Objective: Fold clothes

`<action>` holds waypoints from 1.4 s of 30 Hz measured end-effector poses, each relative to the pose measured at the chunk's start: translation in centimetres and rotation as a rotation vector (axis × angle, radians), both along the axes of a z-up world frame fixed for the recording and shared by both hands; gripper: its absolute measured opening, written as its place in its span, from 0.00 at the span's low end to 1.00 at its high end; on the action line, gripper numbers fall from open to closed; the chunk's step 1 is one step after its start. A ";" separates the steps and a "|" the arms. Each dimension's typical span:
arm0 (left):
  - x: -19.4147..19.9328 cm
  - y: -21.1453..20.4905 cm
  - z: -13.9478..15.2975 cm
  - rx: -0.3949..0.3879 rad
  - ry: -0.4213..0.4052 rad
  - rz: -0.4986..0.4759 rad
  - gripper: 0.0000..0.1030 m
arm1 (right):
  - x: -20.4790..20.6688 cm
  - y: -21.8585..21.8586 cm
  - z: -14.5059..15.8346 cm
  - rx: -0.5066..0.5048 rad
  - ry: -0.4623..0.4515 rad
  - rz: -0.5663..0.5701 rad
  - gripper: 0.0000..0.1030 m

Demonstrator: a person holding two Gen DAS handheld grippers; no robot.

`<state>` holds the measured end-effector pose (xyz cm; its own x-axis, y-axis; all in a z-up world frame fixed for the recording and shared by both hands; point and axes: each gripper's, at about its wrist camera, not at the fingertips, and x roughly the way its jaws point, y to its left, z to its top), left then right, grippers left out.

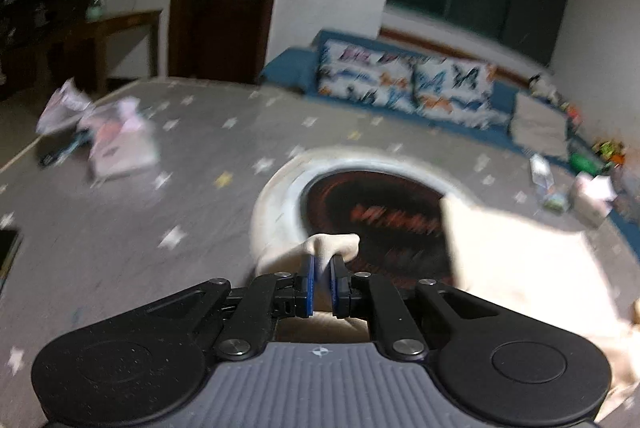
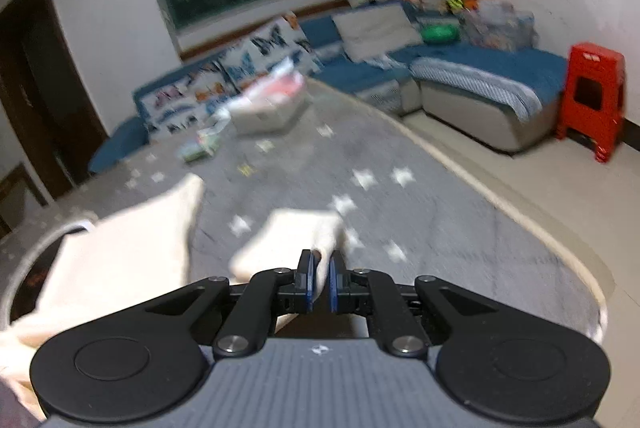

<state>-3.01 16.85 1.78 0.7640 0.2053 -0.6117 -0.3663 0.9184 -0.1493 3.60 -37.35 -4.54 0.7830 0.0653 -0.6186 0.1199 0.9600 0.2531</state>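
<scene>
A cream garment [image 1: 520, 260] with a dark inside and a red print lies on the grey star-patterned rug [image 1: 160, 196]. My left gripper [image 1: 323, 264] is shut on a fold of its cream cloth, which bunches up past the blue pads. In the right wrist view the same cream garment [image 2: 120, 252] spreads at the left, and my right gripper [image 2: 320, 262] is shut on another cream corner [image 2: 296, 232] held above the rug [image 2: 440, 228]. Both views are blurred.
A blue sofa with butterfly cushions [image 1: 404, 80] runs along the far wall. Clothes or bags [image 1: 116, 136] lie on the rug at left, a pale box with items [image 2: 272, 108] farther off. A red stool [image 2: 592, 96] stands at right, a wooden table [image 1: 120, 32] by the door.
</scene>
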 end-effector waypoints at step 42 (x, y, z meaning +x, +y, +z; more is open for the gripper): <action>1.1 -19.0 -3.3 0.153 0.053 -0.746 0.18 | 0.3 -1.0 1.9 -0.246 -0.023 -0.019 0.71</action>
